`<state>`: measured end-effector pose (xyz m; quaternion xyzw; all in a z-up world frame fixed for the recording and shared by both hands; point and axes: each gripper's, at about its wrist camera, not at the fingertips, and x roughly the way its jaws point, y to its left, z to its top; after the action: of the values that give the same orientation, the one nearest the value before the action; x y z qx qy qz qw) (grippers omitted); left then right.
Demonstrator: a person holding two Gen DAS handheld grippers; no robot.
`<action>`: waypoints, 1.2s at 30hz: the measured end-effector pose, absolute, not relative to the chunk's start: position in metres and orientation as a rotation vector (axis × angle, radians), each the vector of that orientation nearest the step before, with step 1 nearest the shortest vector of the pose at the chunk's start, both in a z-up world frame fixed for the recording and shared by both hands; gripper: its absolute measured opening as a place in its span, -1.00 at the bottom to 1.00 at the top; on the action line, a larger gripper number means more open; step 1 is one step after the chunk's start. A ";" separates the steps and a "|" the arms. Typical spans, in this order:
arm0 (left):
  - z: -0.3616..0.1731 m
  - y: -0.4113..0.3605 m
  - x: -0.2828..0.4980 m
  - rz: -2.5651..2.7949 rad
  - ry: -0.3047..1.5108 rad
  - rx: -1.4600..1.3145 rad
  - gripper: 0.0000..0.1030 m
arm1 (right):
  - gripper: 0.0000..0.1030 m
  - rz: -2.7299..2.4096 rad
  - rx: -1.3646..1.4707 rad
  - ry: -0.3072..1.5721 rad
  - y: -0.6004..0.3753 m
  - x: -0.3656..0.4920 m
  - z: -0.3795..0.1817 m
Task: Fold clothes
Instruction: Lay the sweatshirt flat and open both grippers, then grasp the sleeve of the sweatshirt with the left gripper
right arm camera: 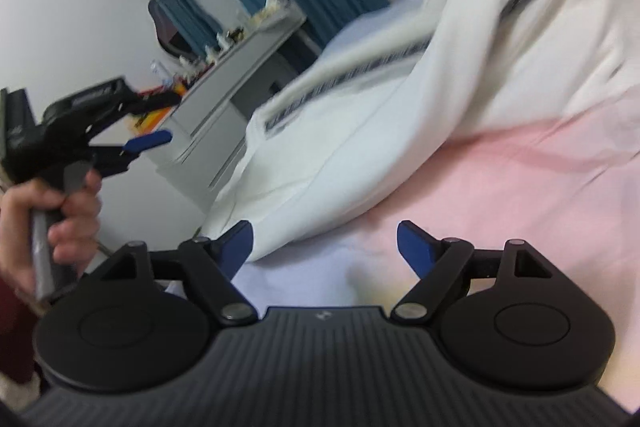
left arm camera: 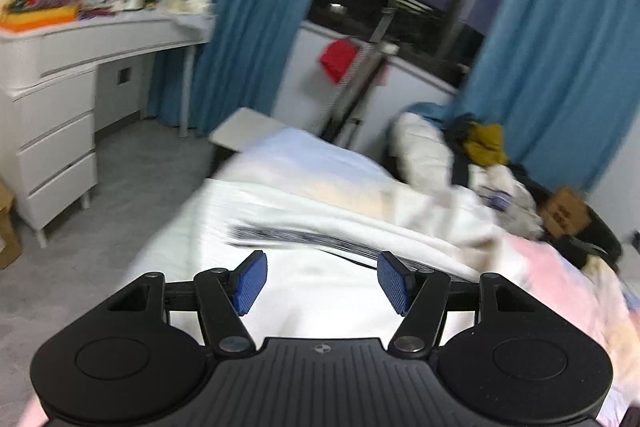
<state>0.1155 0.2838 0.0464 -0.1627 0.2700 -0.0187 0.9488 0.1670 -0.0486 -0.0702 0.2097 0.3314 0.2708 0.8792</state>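
Note:
A white garment (left arm camera: 304,227) with a dark striped band lies rumpled on the bed, blurred by motion. My left gripper (left arm camera: 322,281) hovers above its near part, open, with nothing between its blue pads. In the right wrist view the same white garment (right arm camera: 360,131) stretches from the middle to the top right over the pink sheet (right arm camera: 520,187). My right gripper (right arm camera: 324,247) stands open just below the garment's lower edge, empty. The left gripper (right arm camera: 132,147) also shows at the left there, held by a hand (right arm camera: 60,215).
A white dresser (left arm camera: 52,131) with clutter on top stands left of the bed. Blue curtains (left arm camera: 248,7) frame a dark window. A heap of other clothes (left arm camera: 472,155) and a cardboard box (left arm camera: 564,211) sit at the bed's far right. Grey floor (left arm camera: 120,195) lies between dresser and bed.

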 end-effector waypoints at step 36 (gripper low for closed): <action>-0.064 0.054 0.134 -0.232 0.524 -0.077 0.99 | 0.63 0.245 0.217 0.388 -0.242 0.105 -0.062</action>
<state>0.1344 0.0542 -0.0642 -0.0380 0.2582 -0.1144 0.9586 0.1053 -0.2417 -0.0618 0.1072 0.1919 0.1211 0.9680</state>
